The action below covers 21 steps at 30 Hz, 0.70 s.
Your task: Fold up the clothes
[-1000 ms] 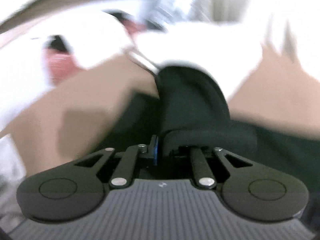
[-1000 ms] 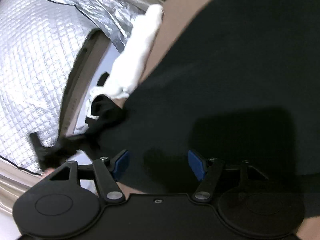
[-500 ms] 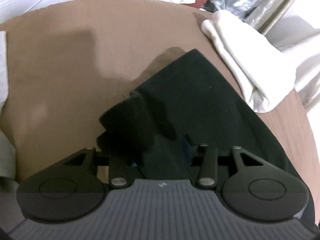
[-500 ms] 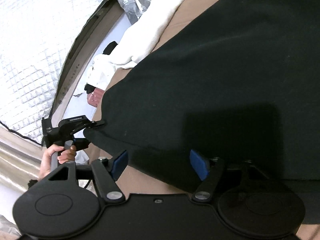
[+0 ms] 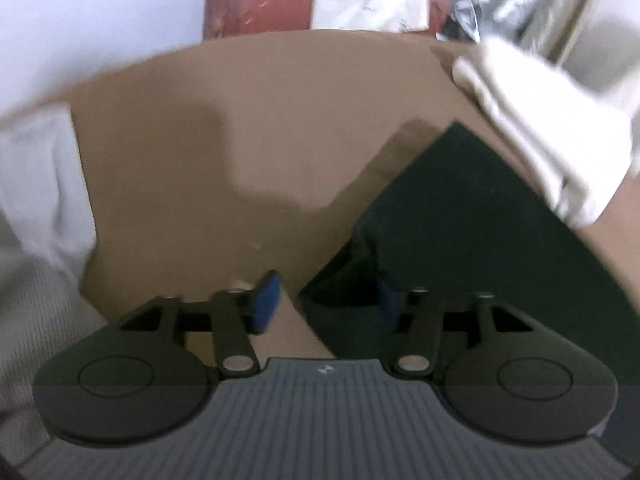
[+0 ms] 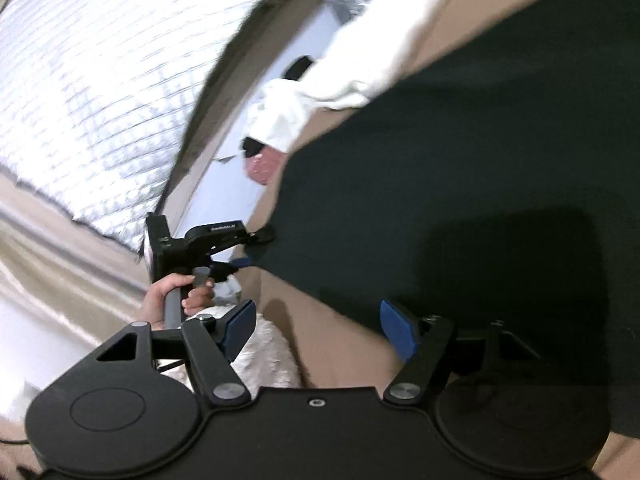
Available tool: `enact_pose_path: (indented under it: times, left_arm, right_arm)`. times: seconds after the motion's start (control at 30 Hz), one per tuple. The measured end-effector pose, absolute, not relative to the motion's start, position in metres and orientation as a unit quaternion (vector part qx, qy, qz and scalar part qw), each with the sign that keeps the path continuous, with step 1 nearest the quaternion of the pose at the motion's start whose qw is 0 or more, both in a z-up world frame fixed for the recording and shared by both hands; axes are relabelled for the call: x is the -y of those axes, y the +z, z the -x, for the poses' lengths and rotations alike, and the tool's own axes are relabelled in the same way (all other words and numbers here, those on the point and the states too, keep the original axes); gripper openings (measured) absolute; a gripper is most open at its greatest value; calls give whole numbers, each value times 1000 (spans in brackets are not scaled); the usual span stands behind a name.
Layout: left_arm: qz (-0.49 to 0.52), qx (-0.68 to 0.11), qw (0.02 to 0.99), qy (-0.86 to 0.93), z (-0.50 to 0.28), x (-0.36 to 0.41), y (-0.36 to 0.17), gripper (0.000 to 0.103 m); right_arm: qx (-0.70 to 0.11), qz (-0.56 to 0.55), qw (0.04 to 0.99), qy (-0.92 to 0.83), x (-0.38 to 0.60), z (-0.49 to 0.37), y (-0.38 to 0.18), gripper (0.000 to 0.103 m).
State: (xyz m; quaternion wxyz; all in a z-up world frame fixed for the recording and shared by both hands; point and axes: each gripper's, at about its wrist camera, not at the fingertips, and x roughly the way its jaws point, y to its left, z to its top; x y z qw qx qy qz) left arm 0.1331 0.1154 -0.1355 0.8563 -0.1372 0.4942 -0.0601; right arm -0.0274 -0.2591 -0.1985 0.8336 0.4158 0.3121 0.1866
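Both views are motion-blurred, so edges and fabric texture are hard to make out. The dark garment [image 5: 480, 216] lies flat on a brown table [image 5: 240, 140]; its colour reads as black or very dark green, and what kind of garment it is cannot be told. In the left wrist view it runs off the right and lower edges of the picture, and only one pointed corner shows, ahead and to the right of the claw.

The left gripper [image 5: 326, 298] has its blue-padded fingers [image 5: 266, 300] spread apart. Bare table shows between them, along with a rumpled fold of the garment's near edge, which sits against the right-hand pad and partly hides it. Nothing is clamped.

The right gripper [image 6: 318, 326] is also spread wide, with bare table between its pads. The garment's edge passes just ahead of the right-hand finger [image 6: 396, 330], and the cloth fills the picture ahead and to the right, cut off by the frame. Far ahead to the left, the other gripper shows at the garment's corner, held by a hand [image 6: 172, 296].

A white cloth [image 5: 532, 128] lies bunched ahead and to the right of the left claw, touching or overlapping the garment's far edge. A reddish object [image 5: 260, 4], partly hidden, sits beyond the table's far edge. Quilted silver foil [image 6: 92, 80] fills the space left of the right claw.
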Motion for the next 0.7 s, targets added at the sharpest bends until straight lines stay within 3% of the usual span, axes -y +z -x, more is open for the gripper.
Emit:
enact_pose_path:
  times: [0.07, 0.2, 0.33, 0.47, 0.5, 0.53, 0.57, 0.6, 0.63, 0.7]
  left_arm:
    - [185, -514, 834, -76, -134, -128, -144, 61]
    - [218, -520, 820, -99, -131, -126, -158, 80]
    - [176, -518, 829, -112, -136, -106, -163, 101]
    - [112, -515, 843, -108, -146, -83, -163, 103]
    - [99, -506, 851, -103, -147, -80, -162, 97]
    - [88, -494, 859, -98, -148, -78, -161, 72]
    - [78, -480, 869, -96, -148, -75, -158, 55]
    - [79, -464, 876, -100, -147, -75, -154, 23]
    - [90, -448, 883, -105, -144, -78, -148, 16]
    - [116, -415, 896, -110, -137, -85, -136, 14]
  right_arm:
    - [-311, -388, 850, 173, 256, 28, -190, 75]
    - [-320, -342, 873, 138, 251, 19, -182, 75]
    - [-331, -322, 879, 117, 258, 18, -183, 75]
    - [-339, -290, 889, 102, 259, 22, -179, 75]
    - [-342, -279, 892, 102, 256, 17, -178, 75]
    - [-345, -267, 894, 101, 253, 13, -178, 75]
    - [-346, -265, 894, 102, 252, 11, -178, 75]
    - [-348, -262, 894, 104, 252, 9, -178, 75]
    - [-346, -269, 893, 106, 252, 7, -179, 75]
    - [-344, -283, 889, 110, 252, 3, -180, 75]
